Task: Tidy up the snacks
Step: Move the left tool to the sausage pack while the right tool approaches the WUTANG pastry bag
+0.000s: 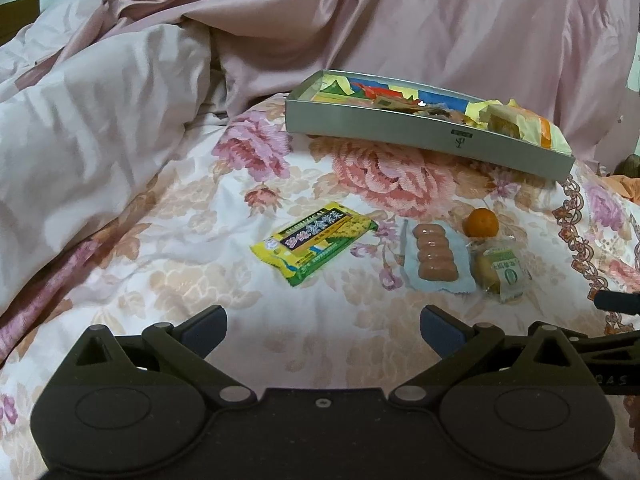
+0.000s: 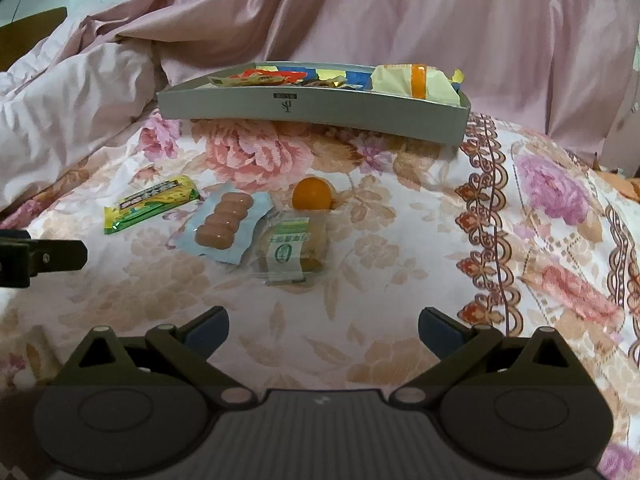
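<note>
On the floral bedspread lie a yellow-green snack bar [image 1: 314, 245] [image 2: 150, 203], a clear pack of pink sausages [image 1: 436, 255] [image 2: 224, 222], a small orange [image 1: 480, 222] [image 2: 312, 193] and a wrapped pastry with a green label [image 1: 502, 270] [image 2: 291, 251]. Behind them stands a grey box [image 1: 420, 136] [image 2: 312, 110] holding several colourful snack packets. My left gripper [image 1: 322, 330] is open, empty, just short of the bar and sausages. My right gripper [image 2: 323, 332] is open, empty, below the pastry.
A crumpled pink duvet [image 1: 100, 112] rises on the left and behind the box [image 2: 400, 12]. The left gripper's side [image 2: 40, 258] pokes into the right wrist view at the left edge. Bare bedspread [image 2: 540, 220] lies to the right.
</note>
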### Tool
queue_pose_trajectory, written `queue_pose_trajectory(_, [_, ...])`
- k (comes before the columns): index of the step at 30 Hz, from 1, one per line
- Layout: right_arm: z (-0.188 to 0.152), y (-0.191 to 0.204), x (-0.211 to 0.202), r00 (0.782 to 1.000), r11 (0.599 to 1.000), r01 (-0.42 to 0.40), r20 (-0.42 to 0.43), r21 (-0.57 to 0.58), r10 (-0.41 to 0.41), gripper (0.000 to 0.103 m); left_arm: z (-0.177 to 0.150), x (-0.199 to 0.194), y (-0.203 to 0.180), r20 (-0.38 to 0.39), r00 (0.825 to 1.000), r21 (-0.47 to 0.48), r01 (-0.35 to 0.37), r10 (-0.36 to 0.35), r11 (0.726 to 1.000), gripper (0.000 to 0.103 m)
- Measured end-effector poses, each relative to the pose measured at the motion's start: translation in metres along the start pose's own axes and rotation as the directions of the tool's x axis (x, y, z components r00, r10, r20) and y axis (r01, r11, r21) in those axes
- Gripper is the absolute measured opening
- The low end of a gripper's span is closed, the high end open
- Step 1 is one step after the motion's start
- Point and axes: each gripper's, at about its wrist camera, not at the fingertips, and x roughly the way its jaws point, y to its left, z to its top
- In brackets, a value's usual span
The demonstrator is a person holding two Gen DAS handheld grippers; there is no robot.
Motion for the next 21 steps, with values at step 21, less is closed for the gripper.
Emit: queue_pose_trajectory(21, [0.02, 0.008, 0.061, 0.999, 0.989, -0.03, 0.039, -0.148, 0.036, 0.102, 0.025, 0.043, -0.012, -0.015, 0.999, -0.046, 0.045, -0.046, 0.998, 0.102])
